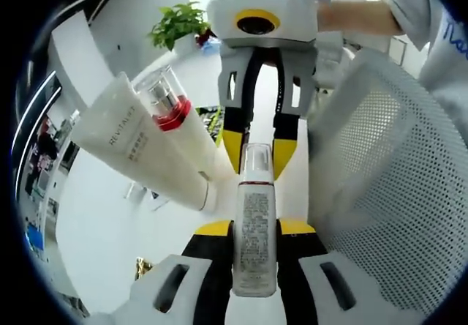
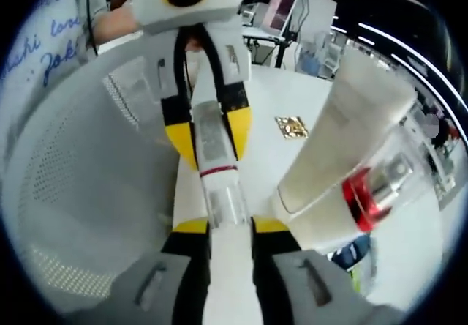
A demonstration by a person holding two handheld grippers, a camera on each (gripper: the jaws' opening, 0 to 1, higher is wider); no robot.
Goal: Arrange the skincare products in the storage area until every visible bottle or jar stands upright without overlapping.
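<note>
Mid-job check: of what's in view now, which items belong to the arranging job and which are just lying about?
Job items:
clear bottle, held between both grippers, left and right
cream tube
red-collared bottle
mesh basket

Lying about:
potted plant
small gold item on the table

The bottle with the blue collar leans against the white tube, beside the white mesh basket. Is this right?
Not quite: the bottle has a red collar, not blue, as the left gripper view shows. It does lean against the white tube, with the white mesh basket beside them.
</note>
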